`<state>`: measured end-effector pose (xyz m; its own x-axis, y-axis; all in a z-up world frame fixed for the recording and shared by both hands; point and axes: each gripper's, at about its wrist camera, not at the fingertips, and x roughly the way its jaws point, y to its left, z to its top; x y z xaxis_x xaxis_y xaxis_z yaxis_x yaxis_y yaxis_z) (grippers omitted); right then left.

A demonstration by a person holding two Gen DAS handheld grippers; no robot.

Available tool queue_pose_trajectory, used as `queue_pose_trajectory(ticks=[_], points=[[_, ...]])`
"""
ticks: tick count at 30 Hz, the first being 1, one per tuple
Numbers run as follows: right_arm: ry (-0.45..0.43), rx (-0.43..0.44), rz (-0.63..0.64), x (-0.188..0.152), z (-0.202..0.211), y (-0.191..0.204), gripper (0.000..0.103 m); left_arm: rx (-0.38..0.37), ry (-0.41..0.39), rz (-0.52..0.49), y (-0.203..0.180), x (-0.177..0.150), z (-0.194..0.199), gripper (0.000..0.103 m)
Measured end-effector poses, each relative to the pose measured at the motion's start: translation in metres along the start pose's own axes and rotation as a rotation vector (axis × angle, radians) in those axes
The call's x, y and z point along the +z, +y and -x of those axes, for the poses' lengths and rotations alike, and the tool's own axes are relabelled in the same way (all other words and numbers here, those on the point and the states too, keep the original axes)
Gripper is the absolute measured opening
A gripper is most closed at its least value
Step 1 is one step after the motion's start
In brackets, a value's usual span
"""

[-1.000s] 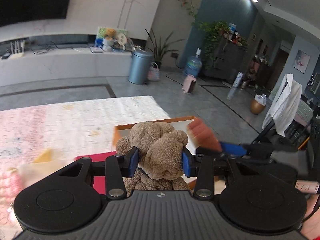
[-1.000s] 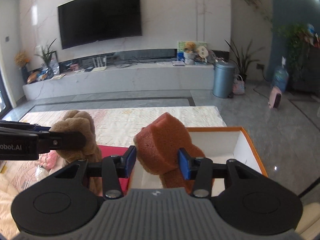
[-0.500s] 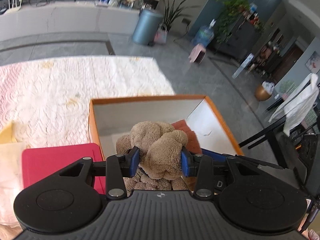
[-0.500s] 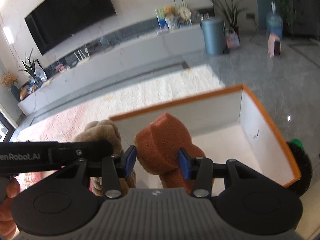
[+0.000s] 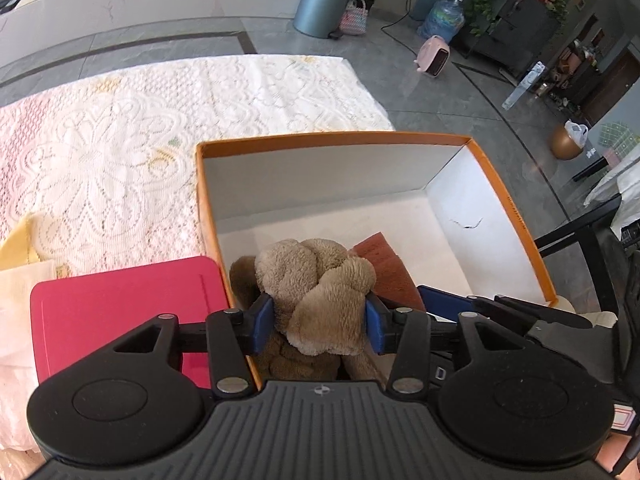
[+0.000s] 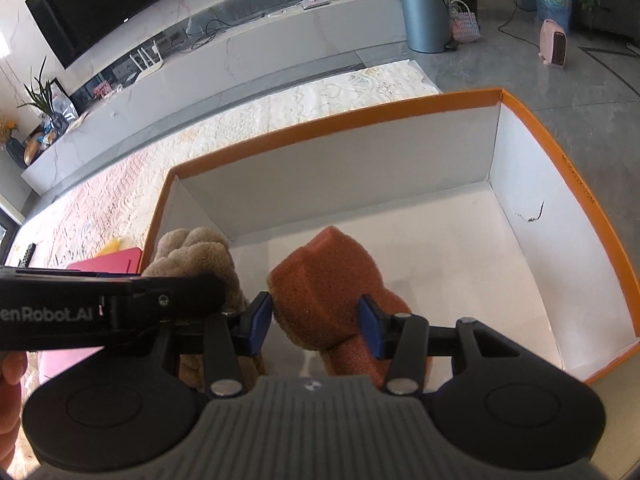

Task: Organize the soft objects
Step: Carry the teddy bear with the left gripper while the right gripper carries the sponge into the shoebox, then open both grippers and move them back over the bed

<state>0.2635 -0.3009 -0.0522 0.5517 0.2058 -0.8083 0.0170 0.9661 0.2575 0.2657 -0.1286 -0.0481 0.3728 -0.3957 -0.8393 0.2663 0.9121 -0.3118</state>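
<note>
My left gripper (image 5: 318, 322) is shut on a brown plush toy (image 5: 320, 284) and holds it over the near left corner of an orange-rimmed white box (image 5: 332, 138). My right gripper (image 6: 316, 322) is shut on an orange-brown sponge (image 6: 324, 280), inside the same box (image 6: 532, 128) near its front. The sponge (image 5: 384, 258) shows just right of the plush in the left wrist view. The plush (image 6: 196, 252) and the left gripper body (image 6: 100, 308) show at the left in the right wrist view.
A red flat pad (image 5: 120, 304) lies left of the box on a white lace cloth (image 5: 140, 140). Yellow and pale fabrics (image 5: 20, 256) lie at the far left. The table edge and grey floor are beyond the box.
Both grippers have moved forward and tilted down over the box, each still holding its object. The sponge and plush are now lower, within the box walls.
</note>
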Motion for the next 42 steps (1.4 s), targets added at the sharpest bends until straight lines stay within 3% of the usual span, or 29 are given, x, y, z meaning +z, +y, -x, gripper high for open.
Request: queue_pose_trajectory(ticks=[4,7,16,20,31,42], points=[[0.018,0.004,-0.007,0.004,-0.001,-0.003,0.051,-0.022,-0.016,0.035,0.006,0.003,0.004,0.066],[0.022,0.019,-0.021,0.004,0.001,-0.003,0.061,-0.057,-0.061,0.049,0.008,0.002,0.017,0.078],[-0.014,-0.026,0.047,-0.004,0.023,0.020,0.064,-0.042,-0.135,0.006,0.008,-0.008,0.053,0.078],[-0.049,-0.064,0.119,-0.015,0.040,0.037,0.074,-0.024,-0.170,-0.016,0.008,-0.015,0.065,0.078],[-0.187,-0.112,0.291,-0.064,0.091,0.100,0.078,0.010,-0.307,-0.074,0.023,-0.070,0.118,0.078],[-0.260,-0.070,0.342,-0.134,0.108,0.161,0.078,0.105,-0.390,-0.051,0.077,-0.146,0.145,0.076]])
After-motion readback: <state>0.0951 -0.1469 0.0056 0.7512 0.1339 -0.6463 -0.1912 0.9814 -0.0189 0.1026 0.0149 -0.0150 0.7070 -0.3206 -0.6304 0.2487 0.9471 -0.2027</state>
